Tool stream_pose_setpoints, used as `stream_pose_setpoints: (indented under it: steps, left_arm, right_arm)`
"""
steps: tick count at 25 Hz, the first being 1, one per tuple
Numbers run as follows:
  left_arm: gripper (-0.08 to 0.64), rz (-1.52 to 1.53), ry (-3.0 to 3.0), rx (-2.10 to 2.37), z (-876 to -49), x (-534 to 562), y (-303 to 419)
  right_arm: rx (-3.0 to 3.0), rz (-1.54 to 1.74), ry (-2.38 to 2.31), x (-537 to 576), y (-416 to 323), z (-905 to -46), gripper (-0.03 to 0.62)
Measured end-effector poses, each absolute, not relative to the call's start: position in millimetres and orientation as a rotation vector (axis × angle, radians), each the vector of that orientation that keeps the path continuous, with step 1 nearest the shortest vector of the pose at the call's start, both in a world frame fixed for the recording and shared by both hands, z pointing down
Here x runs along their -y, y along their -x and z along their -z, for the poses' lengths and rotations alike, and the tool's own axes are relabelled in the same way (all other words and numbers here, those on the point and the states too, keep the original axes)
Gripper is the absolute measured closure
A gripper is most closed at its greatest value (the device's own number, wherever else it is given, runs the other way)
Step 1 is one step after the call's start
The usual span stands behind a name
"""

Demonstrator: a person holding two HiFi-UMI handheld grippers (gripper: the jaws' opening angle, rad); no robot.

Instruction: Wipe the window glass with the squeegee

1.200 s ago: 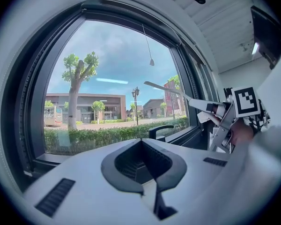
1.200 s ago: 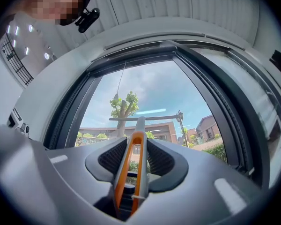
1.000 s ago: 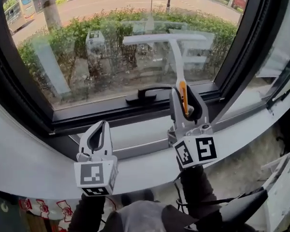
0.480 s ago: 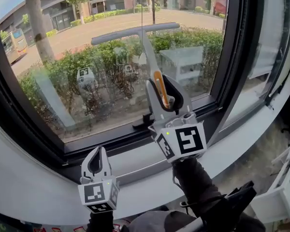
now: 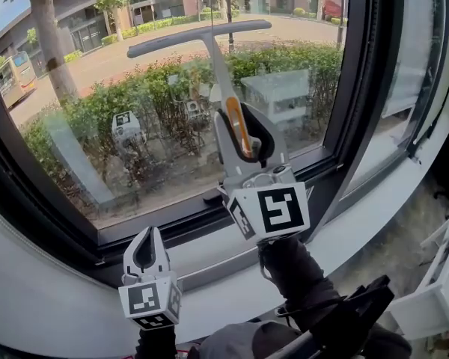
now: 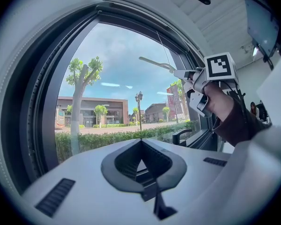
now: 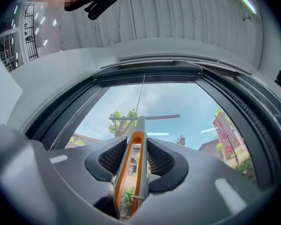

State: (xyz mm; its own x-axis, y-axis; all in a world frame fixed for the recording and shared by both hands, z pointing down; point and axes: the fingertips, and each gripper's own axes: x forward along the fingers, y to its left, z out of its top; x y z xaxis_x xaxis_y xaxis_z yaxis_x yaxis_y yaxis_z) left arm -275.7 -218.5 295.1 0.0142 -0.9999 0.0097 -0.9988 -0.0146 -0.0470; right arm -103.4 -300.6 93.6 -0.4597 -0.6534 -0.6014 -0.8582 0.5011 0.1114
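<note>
Window glass (image 5: pixel 97 126) is taken as reference. The squeegee (image 5: pixel 198 36) is set before the glass, blade across the upper part, shaft running down from it; blade contact with the glass cannot be told. The shaft is clamped in the jaws of the right gripper (image 5: pixel 239 126), placed before the lower middle of the glass. The left gripper (image 5: pixel 145 234) is placed below the glass's lower edge, over the sill (image 5: pixel 45 290), jaws closed on nothing. The window handle (image 6: pixel 181 136) is seen at the glass's lower edge.
</note>
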Motion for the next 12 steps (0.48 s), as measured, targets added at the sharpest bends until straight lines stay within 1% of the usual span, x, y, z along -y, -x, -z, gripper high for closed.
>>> stream_pose_setpoints:
  steps: [12]
  left_arm:
    - [0.561,0.071,2.237,-2.184,-296.2,220.8,274.3]
  right_arm:
    - [-2.266,-0.55,1.257,300.5,103.1,-101.7,0.462]
